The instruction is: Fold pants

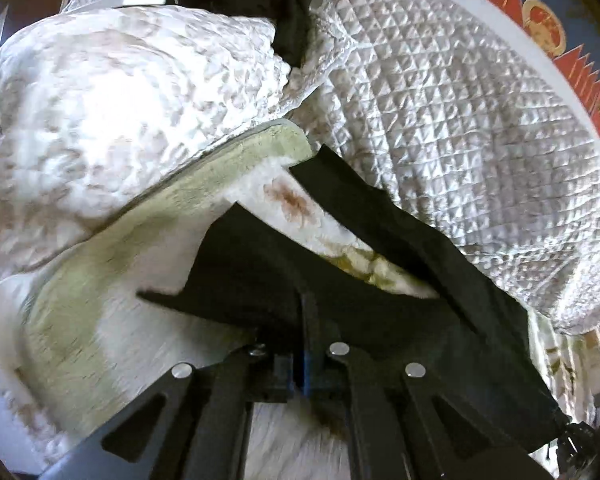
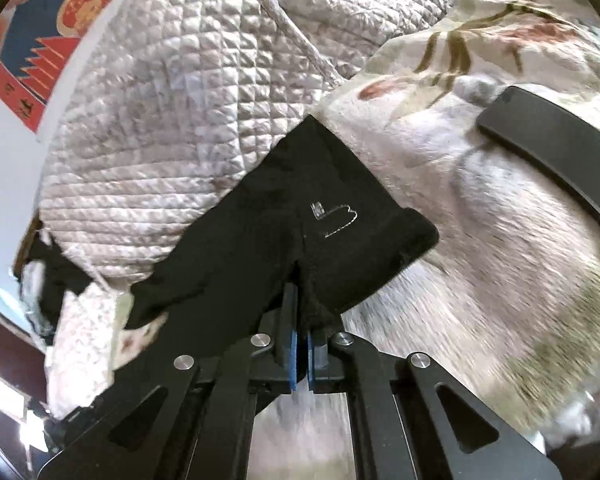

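The left gripper [image 1: 305, 320] is clamped on the black pants [image 1: 400, 240], which stretch away to the right over the blanket [image 1: 100, 280]. The right gripper [image 2: 302, 312] pinches the pants' [image 2: 300, 216] edge between nearly closed fingers, with the cloth spreading forward and left beside the quilt [image 2: 180, 100].

One pair of black pants [image 2: 284, 216]. Two grippers: left gripper [image 1: 305, 312], right gripper [image 2: 300, 320]. One quilted white bedspread [image 2: 172, 92]. One floral blanket [image 2: 480, 240]. One dark phone [image 2: 556, 148]. One red-and-blue wall hanging [image 2: 52, 32].
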`<state>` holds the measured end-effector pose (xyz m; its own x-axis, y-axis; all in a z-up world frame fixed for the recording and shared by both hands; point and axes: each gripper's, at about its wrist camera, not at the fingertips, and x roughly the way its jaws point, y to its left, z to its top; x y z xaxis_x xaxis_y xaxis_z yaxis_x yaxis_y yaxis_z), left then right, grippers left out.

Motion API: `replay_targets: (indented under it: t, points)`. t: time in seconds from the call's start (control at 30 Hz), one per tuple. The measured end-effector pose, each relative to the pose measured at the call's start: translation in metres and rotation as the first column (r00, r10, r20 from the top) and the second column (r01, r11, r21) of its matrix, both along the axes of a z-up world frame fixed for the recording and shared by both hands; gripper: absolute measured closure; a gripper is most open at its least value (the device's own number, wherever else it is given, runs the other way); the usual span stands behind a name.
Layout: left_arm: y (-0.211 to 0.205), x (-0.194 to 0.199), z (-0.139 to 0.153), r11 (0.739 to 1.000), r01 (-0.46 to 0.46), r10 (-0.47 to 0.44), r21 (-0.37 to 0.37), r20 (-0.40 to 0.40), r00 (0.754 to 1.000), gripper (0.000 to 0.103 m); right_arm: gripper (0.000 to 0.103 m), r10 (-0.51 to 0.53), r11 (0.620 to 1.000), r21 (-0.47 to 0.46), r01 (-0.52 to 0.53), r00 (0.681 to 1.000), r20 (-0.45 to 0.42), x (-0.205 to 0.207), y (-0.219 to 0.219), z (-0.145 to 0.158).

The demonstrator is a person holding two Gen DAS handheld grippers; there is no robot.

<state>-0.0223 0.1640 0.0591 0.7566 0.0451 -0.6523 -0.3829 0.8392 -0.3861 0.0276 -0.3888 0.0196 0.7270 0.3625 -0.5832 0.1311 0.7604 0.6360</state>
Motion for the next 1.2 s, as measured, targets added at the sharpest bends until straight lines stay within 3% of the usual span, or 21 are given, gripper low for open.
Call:
replay_targets:
  t: [0.1,0.2,0.3,0.43,0.6,0.67,0.7,0.73,0.77,0.83,0.9,0.97,1.03,1.1,1.2]
  points:
    - [-0.001,-0.026,-0.011,1.000,0.007,-0.006,0.022,-0.041,0.999,0.099,0.101,0.006,1.000,-0.020,-0.007,0.999,-0.053,-0.020,-0.003,-0.010]
    - [0.003,-0.043,-0.034,1.000,0.002,-0.003,-0.006,-0.110,0.994,0.099,0.101,-0.018,1.000,-0.001,0.018,0.991,-0.131,-0.031,-0.013,-0.037]
    - [0.001,-0.051,-0.041,1.000,0.004,-0.007,-0.022,-0.127,0.992,0.099,0.102,-0.020,1.000,0.016,0.022,0.989,-0.146,-0.034,-0.015,-0.043]
    - [-0.004,-0.065,-0.025,1.000,0.014,-0.012,0.025,-0.081,0.997,0.099,0.101,-0.007,0.999,-0.033,0.004,0.996,-0.089,-0.042,-0.013,-0.022]
    - [-0.004,-0.061,-0.049,0.999,0.036,-0.036,-0.003,-0.179,0.983,0.099,0.101,0.010,0.999,-0.049,-0.020,0.981,-0.194,-0.040,-0.018,-0.049]
    - [-0.003,-0.065,-0.043,0.999,0.032,-0.029,0.013,-0.170,0.985,0.093,0.101,0.009,0.997,-0.070,-0.022,0.981,-0.191,-0.042,-0.018,-0.045]
    - [-0.002,-0.069,-0.039,0.999,0.029,-0.025,0.024,-0.159,0.987,0.091,0.093,0.011,0.995,-0.093,-0.029,0.982,-0.189,-0.044,-0.017,-0.040]
    - [0.000,-0.073,-0.032,0.999,0.019,-0.013,0.040,-0.151,0.989,0.082,0.078,-0.005,0.993,-0.119,-0.018,0.982,-0.188,-0.047,-0.018,-0.035]
    - [0.004,-0.077,-0.027,0.998,-0.001,0.010,0.063,-0.147,0.989,0.075,0.074,-0.030,0.989,-0.149,0.004,0.985,-0.171,-0.052,-0.021,-0.027]
    - [0.015,-0.081,-0.012,0.995,-0.033,0.044,0.097,-0.111,0.993,0.047,0.071,-0.088,0.974,-0.219,0.059,0.988,-0.128,-0.063,-0.028,-0.007]
    - [0.027,-0.070,-0.002,0.992,-0.031,0.042,0.122,-0.094,0.995,0.038,0.069,-0.134,0.956,-0.273,0.108,0.988,-0.080,-0.068,-0.033,0.008]
    - [0.033,-0.048,0.000,0.988,-0.011,0.028,0.156,-0.112,0.993,0.036,0.063,-0.137,0.937,-0.328,0.123,0.990,-0.021,-0.065,-0.031,0.020]
    - [0.030,-0.020,-0.005,0.979,0.046,-0.015,0.196,-0.155,0.988,0.036,0.062,-0.096,0.942,-0.324,0.091,0.995,0.000,-0.054,-0.022,0.023]
    - [0.025,0.004,-0.014,0.975,0.102,-0.063,0.199,-0.195,0.979,0.036,0.062,-0.009,0.950,-0.312,0.012,1.000,0.012,-0.039,-0.002,0.024]
    - [0.017,0.031,-0.032,0.966,0.144,-0.081,0.217,-0.273,0.959,0.036,0.062,0.130,0.934,-0.336,-0.123,0.992,-0.003,-0.014,0.031,0.019]
